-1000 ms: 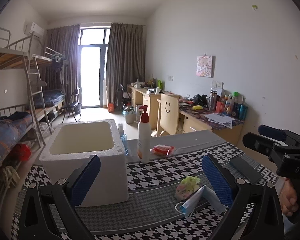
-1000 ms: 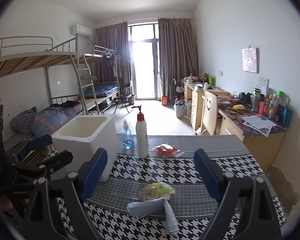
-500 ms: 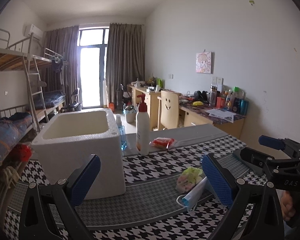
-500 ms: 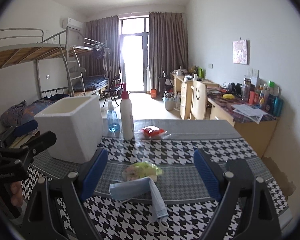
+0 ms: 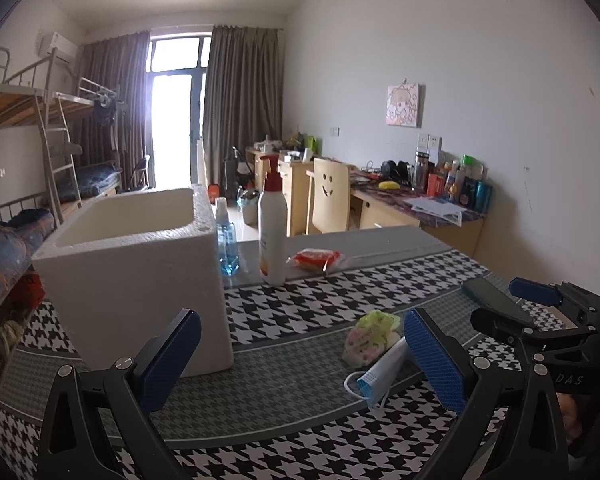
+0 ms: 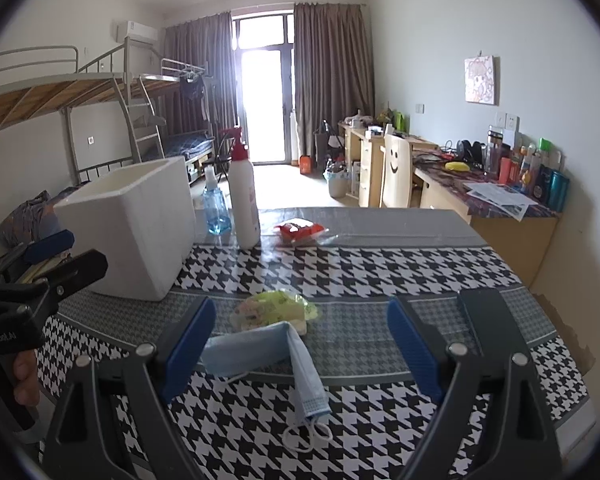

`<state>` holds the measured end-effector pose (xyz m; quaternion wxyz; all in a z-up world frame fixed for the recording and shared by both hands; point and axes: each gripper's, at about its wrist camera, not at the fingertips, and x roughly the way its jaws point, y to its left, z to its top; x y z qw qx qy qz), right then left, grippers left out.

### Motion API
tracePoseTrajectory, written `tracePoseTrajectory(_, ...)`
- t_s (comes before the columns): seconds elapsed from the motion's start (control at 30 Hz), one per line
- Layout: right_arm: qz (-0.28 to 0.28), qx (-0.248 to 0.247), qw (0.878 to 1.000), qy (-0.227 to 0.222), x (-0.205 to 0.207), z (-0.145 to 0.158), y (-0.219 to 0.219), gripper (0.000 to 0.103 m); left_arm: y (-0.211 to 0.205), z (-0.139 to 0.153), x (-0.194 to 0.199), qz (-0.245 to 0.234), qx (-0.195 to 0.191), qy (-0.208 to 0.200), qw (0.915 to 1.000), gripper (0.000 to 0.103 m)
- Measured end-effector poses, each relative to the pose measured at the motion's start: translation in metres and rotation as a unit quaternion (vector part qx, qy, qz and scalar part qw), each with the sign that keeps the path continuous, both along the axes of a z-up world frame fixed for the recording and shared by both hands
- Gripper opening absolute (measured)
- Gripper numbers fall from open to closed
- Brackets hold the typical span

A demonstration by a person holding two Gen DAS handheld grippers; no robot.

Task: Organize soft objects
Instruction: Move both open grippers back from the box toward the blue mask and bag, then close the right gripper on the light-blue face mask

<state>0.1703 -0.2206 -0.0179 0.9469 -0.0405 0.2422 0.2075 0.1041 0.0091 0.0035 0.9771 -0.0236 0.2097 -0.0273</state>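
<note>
Soft items are laid on black-and-white houndstooth table: white square foam box at 10 o'clock, folded light-blue face mask touching crumpled green-pink cloth at centre. Right gripper & left gripper are held wide apart w/ nothing gripped.

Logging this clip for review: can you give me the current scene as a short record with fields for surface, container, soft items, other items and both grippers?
surface: table with houndstooth cloth
container: white foam box, open top, left side of table
soft items: blue face mask and floral cloth bundle, lying on the table and touching each other
other items: white pump bottle, blue spray bottle, red packet, dark phone
left gripper: open, empty
right gripper: open, mask between fingers, not gripped
</note>
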Motion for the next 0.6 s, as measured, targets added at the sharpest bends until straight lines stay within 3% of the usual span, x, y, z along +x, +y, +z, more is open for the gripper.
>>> tracePoseTrajectory(0.5,0.006,-0.024,0.998,0.052,0.021,-0.031,-0.003,0.09,-0.014,-0.028,0.015,-0.024,0.007,0.05,0.9984,0.102)
tracePoseTrajectory(0.6,0.013,-0.027,0.998,0.06,0.024,-0.036,-0.001,0.081,-0.018,-0.034,0.021,-0.031,0.009,0.066,0.9973,0.102)
